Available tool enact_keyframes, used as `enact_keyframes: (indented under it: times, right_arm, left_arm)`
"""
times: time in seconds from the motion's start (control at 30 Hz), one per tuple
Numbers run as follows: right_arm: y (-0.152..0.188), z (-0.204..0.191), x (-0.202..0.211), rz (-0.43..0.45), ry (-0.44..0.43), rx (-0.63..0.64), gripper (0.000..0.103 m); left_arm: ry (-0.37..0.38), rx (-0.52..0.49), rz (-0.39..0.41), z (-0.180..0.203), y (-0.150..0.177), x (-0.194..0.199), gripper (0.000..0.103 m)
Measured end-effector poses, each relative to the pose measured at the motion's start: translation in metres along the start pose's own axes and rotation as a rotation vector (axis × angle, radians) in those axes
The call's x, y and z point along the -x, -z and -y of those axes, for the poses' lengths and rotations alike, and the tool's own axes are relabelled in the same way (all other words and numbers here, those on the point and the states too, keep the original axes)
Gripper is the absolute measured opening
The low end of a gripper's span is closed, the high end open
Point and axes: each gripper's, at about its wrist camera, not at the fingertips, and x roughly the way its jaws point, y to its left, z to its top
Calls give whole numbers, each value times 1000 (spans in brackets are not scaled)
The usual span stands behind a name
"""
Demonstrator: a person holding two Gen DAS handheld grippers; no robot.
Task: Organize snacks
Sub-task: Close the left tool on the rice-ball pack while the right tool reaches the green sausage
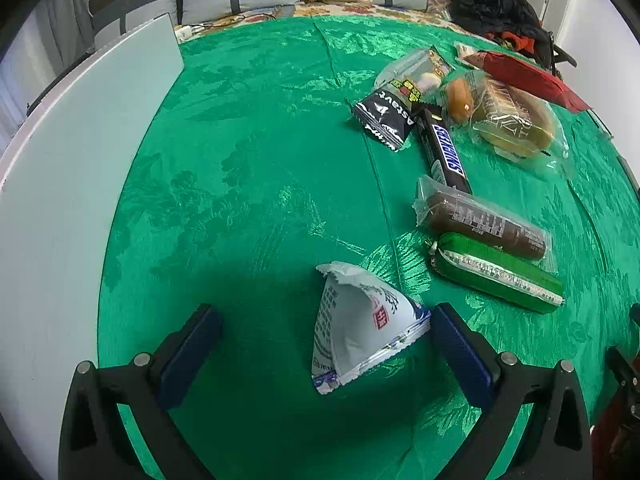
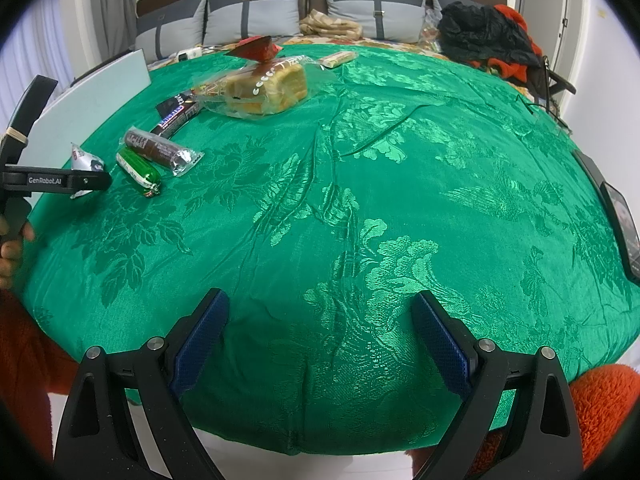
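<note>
Snacks spread on the green cloth (image 2: 360,200), both grippers spread wide.

The left gripper (image 1: 326,344) straddles the white triangular packet (image 1: 360,324) without gripping it; the right gripper (image 2: 320,336) hovers over bare cloth, holding nothing.

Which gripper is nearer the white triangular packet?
Left. The left gripper straddles the white triangular packet, open; the right gripper hovers open over bare green tablecloth, far off.

Bright, even indoor light, sheen on the green cloth (image 2: 360,184), sharp focus, heavy fisheye edge warping
</note>
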Motion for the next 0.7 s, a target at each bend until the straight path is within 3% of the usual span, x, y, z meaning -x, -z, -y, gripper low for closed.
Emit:
enact_keyframes:
  times: [0.7]
  right_arm:
    - [-2,0,1,7,2,0,96]
  left_arm:
    - [5,-8,5,-2,3,1,103]
